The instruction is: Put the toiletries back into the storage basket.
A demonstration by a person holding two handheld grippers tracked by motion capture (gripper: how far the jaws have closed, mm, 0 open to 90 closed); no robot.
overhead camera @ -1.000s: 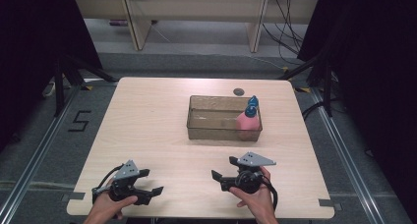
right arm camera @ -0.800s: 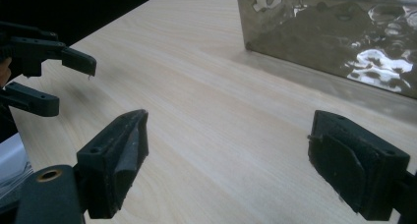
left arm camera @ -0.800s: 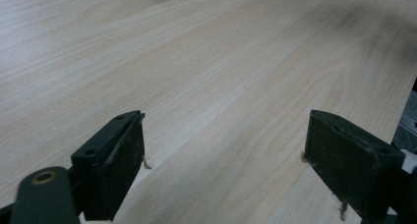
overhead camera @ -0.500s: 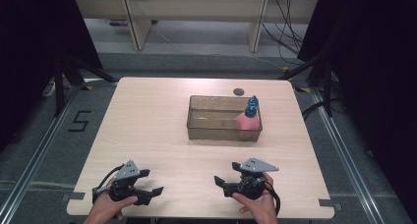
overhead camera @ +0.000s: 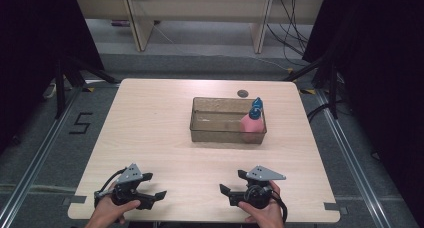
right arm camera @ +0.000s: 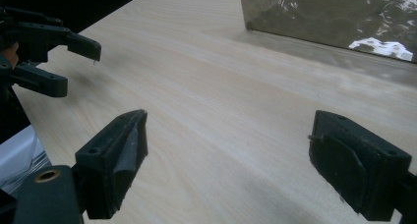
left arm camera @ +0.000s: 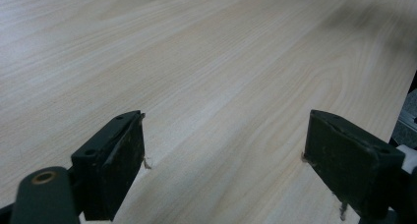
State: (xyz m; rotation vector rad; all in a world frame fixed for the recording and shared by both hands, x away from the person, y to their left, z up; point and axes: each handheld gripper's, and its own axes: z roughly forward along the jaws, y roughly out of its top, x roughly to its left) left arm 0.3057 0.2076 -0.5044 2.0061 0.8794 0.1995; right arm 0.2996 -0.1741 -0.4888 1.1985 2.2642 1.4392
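From the high view: a pale wooden table (overhead camera: pixel 165 123), with a clear plastic tub (overhead camera: pixel 227 122) a little past its centre, toward 1 o'clock. Inside the tub, at its 3 o'clock end, a pink bottle (overhead camera: pixel 251 124) with a blue cap (overhead camera: pixel 256 108), standing upright against the wall. Just beyond the tub, at 12 o'clock, a small dark disc (overhead camera: pixel 243 93) flat on the wood. Near the table edge at 7 o'clock the left gripper (overhead camera: pixel 155 197), jaws apart, holding nothing; at 5 o'clock the right gripper (overhead camera: pixel 229 194), also jaws apart and empty. Both well apart from the tub.

From the left gripper view: bare wood grain between two spread black jaws, nothing gripped.

From the right gripper view: jaws wide, the tub wall (right arm camera: pixel 334 17) at 1 o'clock, glossy and wrinkled with reflections; the other gripper (right arm camera: pixel 74 62) at 10 o'clock.

Probably light, smooth and a bit slippery, this bottle, maybe soft when squeezed. Best taken at the neck under the cap, or low across the body, from above, to stay free of the tub wall
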